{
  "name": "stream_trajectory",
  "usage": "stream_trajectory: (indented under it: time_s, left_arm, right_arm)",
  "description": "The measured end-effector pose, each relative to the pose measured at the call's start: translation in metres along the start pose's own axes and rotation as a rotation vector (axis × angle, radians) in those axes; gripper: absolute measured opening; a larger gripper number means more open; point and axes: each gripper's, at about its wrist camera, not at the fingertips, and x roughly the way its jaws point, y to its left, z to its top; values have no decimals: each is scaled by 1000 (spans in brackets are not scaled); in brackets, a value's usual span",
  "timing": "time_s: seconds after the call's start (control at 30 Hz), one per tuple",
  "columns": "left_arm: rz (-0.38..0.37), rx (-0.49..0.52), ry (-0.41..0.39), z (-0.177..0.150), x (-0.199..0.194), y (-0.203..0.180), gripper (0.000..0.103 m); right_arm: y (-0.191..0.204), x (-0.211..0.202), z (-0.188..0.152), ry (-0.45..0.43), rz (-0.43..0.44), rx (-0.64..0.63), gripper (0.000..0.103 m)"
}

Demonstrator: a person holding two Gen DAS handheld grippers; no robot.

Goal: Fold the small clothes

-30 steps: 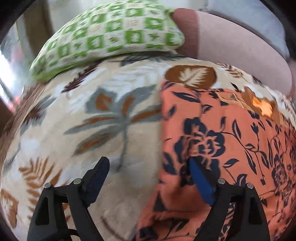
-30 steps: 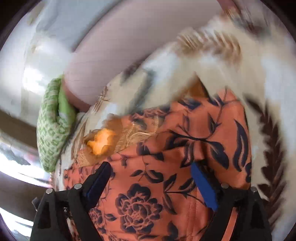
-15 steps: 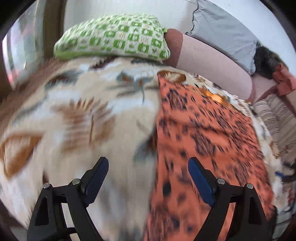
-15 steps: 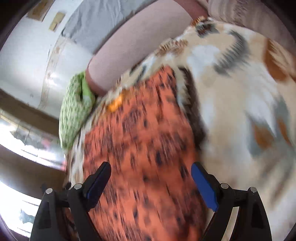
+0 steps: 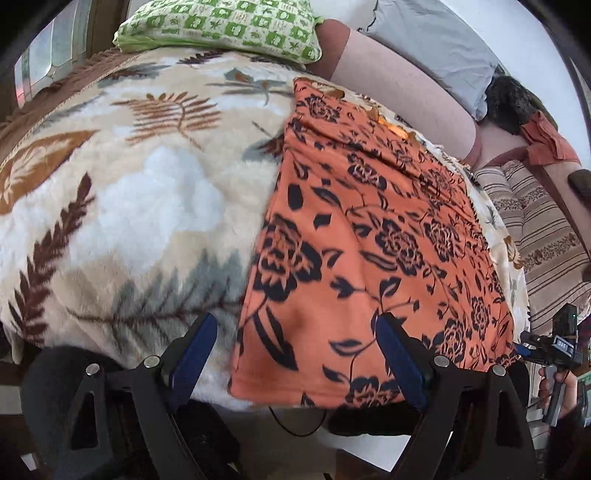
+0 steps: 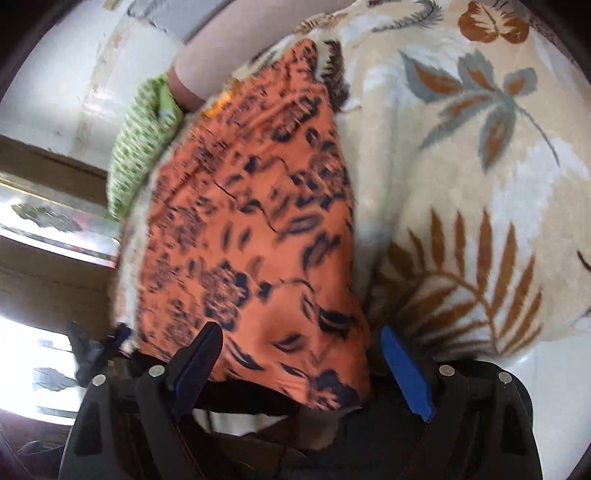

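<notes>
The orange floral garment [image 5: 373, 229] was seen flat ahead of the wide-open left gripper [image 5: 291, 354], while the empty right gripper [image 6: 303, 354] was being closed above its near edge.

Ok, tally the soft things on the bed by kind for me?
Orange floral garment: 1
Leaf-print blanket: 1
Green checked pillow: 1
Grey pillow: 1
Pink bolster: 1
Total: 5

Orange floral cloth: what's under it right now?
The orange floral cloth lies flat on a cream leaf-print blanket, which shows along its left and far edges. Whatever sits directly beneath the cloth is covered; its near edge reaches the blanket's near edge.
</notes>
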Motion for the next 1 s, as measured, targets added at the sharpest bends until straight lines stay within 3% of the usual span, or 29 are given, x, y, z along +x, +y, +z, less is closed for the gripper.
stream_trajectory:
  time_s: [0.03, 0.1, 0.17, 0.27, 0.3, 0.33, 0.37, 0.5, 0.57, 0.63, 0.67, 0.7, 0.73, 0.77, 0.8, 0.83, 0.87, 0.9, 1.0]
  left_arm:
    - [-5, -2, 7, -2, 1, 1, 88]
    - [-3, -13, 26, -6, 7, 4, 88]
    - [-10, -16, 49, -8, 17, 5, 83]
    - [61, -2, 67, -12, 25, 4, 46]
    - [78, 19, 73, -12, 24, 3, 13]
    - [49, 5, 86, -10, 23, 7, 7]
    - [24, -20, 85, -9, 21, 11, 7]
    - [-38, -40, 42, -11, 4, 17, 7]
    - [-14, -43, 69, -14, 8, 19, 19]
    - [23, -41, 74, -17, 12, 20, 43]
    - [-2, -49, 84, -18, 14, 20, 50]
    - [-40, -56, 94, -18, 13, 18, 65]
    - [-57, -49, 99, -18, 13, 16, 71]
    - [-55, -37, 95, -19, 13, 13, 71]
    - [-37, -15, 83, -20, 13, 10, 57]
    - [-26, -3, 89, -19, 14, 10, 11]
    - [-4, 3, 113, -19, 17, 11, 8]
    - [-26, -17, 112, -18, 15, 15, 7]
    - [-72, -33, 66, -12, -3, 17, 7]
  right_arm:
    - [1, 3, -2, 10, -15, 0, 77]
    - [0, 6, -6, 24, -41, -5, 54]
    - [-3, 13, -8, 43, -70, 1, 40]
    - [-4, 19, -9, 49, -98, 5, 37]
    - [-2, 18, -10, 49, -94, 1, 24]
    - [1, 18, -11, 45, -88, -4, 15]
    - [2, 14, -12, 36, -77, -6, 10]
    - [4, -8, -12, -31, 1, 20, 10]
    - [-1, -10, -11, -43, 22, 27, 14]
    - [-4, -4, -10, -19, 24, 32, 15]
    - [-4, -1, -10, -19, 27, 28, 17]
    - [-3, 2, -9, -17, 26, 30, 24]
    - [-4, 5, -8, -8, 30, 35, 30]
    - [-5, 10, -8, 0, 30, 44, 49]
    - [-6, 14, -8, 6, 31, 53, 59]
    - [-4, 16, -9, 10, 26, 45, 57]
    - [-1, 18, -8, 27, 19, 31, 41]
    - [1, 18, -8, 35, 22, 32, 7]
    - [0, 5, -8, 6, 73, 51, 8]
